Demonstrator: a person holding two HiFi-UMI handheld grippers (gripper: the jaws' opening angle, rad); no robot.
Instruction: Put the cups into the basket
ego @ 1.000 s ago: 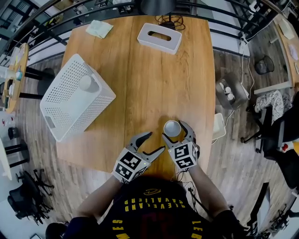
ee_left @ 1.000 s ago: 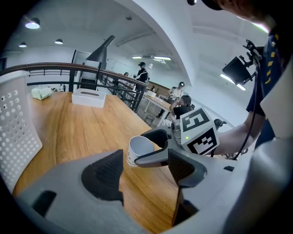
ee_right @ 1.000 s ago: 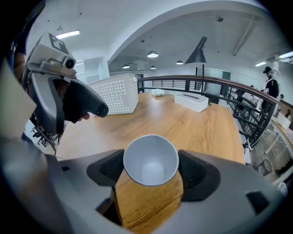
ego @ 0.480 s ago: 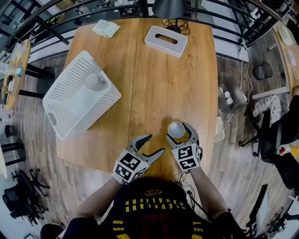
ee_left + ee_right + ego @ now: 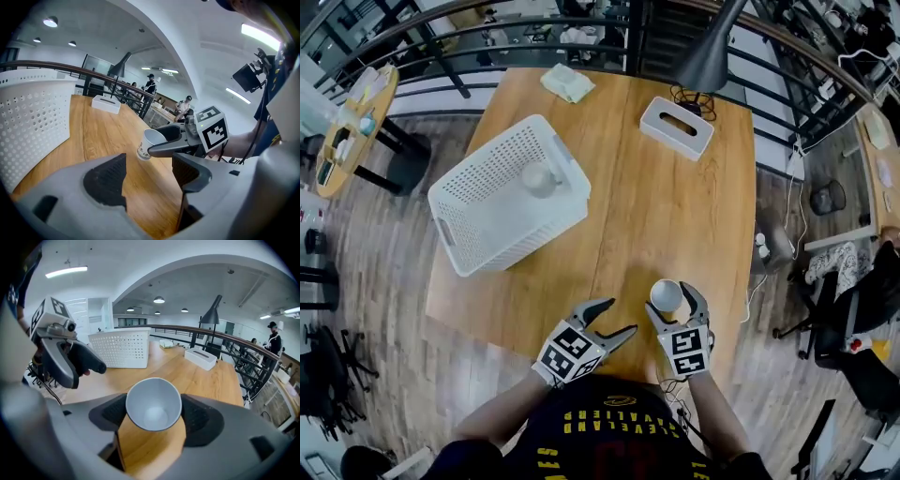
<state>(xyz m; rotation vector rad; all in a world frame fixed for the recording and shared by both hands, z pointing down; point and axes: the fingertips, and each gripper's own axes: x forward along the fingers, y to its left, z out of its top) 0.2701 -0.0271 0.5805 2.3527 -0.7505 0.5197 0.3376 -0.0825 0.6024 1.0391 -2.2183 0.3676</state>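
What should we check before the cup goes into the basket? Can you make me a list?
1. Does the right gripper hold the cup tightly? Ok, a pad presses on each side.
2. Is the cup empty, so nothing spills? Ok, nothing shows inside it.
3. Is the left gripper out of the way? Ok, it is open with nothing in it, beside the right one.
4. Is there room in the basket? Ok, only one other cup lies inside.
5. Is the way across the table to the basket free? Ok, there is only wood in between.
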